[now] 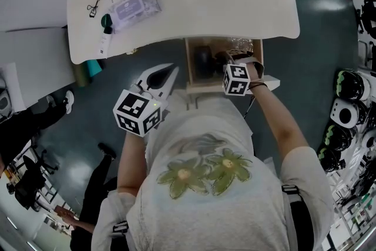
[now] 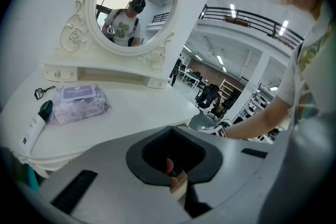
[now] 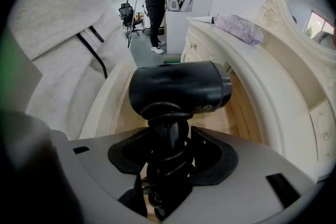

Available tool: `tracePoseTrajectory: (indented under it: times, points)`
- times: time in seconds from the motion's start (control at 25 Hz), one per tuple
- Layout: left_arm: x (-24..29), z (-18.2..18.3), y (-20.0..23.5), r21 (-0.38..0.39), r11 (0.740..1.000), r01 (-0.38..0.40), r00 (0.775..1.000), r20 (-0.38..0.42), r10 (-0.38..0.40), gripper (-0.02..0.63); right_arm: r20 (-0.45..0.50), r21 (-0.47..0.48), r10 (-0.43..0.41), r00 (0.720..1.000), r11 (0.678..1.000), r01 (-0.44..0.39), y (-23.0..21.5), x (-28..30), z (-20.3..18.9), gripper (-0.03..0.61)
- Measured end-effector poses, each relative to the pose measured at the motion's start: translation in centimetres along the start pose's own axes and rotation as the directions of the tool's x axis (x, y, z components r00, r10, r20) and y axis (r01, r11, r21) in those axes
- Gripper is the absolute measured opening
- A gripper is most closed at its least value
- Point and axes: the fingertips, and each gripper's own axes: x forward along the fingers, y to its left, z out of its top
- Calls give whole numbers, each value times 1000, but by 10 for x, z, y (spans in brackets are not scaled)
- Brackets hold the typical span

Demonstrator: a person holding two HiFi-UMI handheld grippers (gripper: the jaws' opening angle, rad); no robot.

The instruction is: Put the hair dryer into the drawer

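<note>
Hair dryer (image 3: 178, 89) clamped by cord-wrapped handle in right gripper (image 3: 167, 176), barrel within open drawer (image 3: 242, 115) under vanity table (image 1: 235, 3), left gripper (image 2: 177, 186) jaws together, empty, just beside drawer.

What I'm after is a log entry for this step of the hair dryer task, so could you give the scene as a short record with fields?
Right gripper: shut on the cord-wrapped handle of the black plastic hair dryer
Hair dryer position: within the open wooden drawer; whether it touches the floor cannot be told
Left gripper: shut, empty, held left of the drawer
White dressing table: carries a purple pack of wipes
Task state: dryer not yet released
</note>
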Motion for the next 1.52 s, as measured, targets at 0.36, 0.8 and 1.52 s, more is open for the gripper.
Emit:
tracePoseTrajectory:
  times: [0.36, 0.8, 1.52]
  points:
    - [-3, -2, 2, -5, 1000, -8, 1000, 1, 8, 9, -11, 3, 18, 1000, 1000, -18, 0, 10, -1, 221]
    - [-10, -6, 8, -10, 1000, -12, 1000, 0, 12, 9, -29, 12, 33, 999, 999, -33, 1, 23, -2, 221]
    - [-22, -12, 11, -12, 1000, -26, 1000, 2, 26, 9, -70, 9, 56, 996, 998, -55, 7, 38, -11, 221]
